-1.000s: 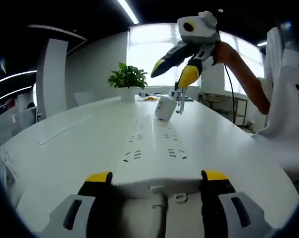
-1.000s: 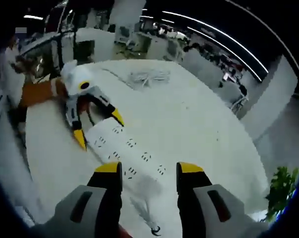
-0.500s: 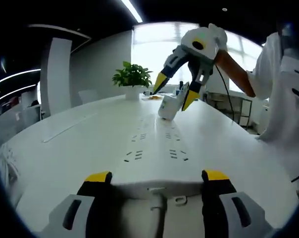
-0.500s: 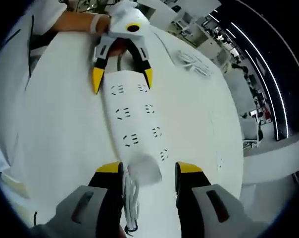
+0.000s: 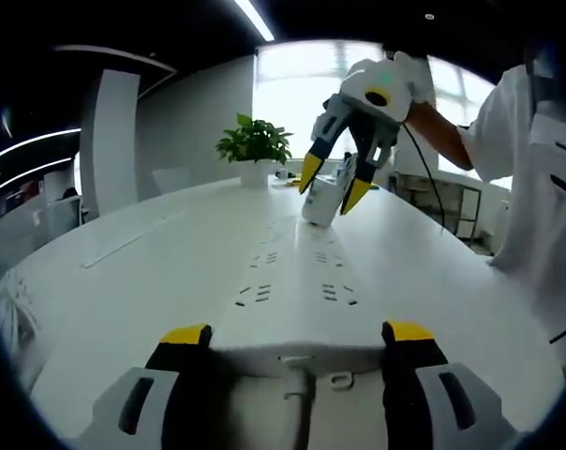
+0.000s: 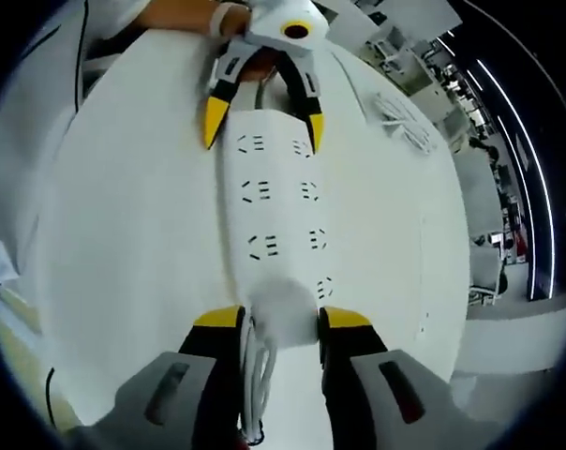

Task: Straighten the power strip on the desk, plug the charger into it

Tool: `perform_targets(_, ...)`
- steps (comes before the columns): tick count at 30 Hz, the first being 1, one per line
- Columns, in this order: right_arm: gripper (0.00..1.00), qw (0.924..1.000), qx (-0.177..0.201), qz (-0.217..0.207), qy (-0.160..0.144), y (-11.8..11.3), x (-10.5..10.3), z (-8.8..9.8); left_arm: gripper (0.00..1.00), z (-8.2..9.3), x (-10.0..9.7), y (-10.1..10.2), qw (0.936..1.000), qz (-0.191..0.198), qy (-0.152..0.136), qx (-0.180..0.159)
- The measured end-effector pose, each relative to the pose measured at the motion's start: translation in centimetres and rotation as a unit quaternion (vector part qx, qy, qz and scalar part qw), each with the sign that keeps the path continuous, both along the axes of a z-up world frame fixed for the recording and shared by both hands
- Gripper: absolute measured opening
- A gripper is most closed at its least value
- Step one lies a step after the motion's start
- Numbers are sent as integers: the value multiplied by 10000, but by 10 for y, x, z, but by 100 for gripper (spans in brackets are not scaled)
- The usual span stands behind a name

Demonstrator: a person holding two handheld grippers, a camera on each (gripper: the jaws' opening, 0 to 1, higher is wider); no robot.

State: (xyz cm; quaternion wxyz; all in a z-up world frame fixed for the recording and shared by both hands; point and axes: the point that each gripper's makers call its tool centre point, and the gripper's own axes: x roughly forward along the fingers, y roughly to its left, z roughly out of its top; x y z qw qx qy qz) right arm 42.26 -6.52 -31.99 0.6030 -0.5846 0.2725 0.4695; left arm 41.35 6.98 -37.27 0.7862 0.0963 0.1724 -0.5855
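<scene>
My right gripper [image 6: 275,319] has its jaws straddling the white charger [image 6: 285,307] at the power strip's [image 6: 275,211] far end on the table [image 6: 133,234]; my left gripper [image 5: 293,336], jaws apart, brackets the strip's cord end.

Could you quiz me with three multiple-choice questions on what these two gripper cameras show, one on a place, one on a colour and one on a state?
1. Where is the charger?
A. At the power strip's end, between the right gripper's jaws
B. Beside the potted plant
C. On the floor

2. What colour are the gripper jaw tips?
A. Red
B. Yellow
C. Blue

3. How do the left gripper's jaws stand?
A. Shut tight together
B. Clamped on a cup
C. Apart, one on each side of the strip's near end

Answers: 1 A, the right gripper view shows the white block between its jaws at the strip's end. 2 B, all tips are yellow. 3 C, the left gripper view shows its tips flanking the strip.
</scene>
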Motion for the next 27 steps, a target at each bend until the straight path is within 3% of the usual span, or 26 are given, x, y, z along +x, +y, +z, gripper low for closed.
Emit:
perform_targets(16,26,9989,-174,-294,318,-2,3,0,74,1,-1,-2,10000,-36,-9,-2)
perform_targets(17,26,9991,-294,-142,285,-3,2,-1,74,1,-1,-2,10000,-37,-9,-1)
perform_targets(23,26,9983,-298,-375,332,-3,2,-3,74,2,-4,-4,10000,-48,-11,-1)
perform_targets(27,25,9980,-362,-271,431,-3,1,-3,74,2,-6,-5,10000,-51,-12,5)
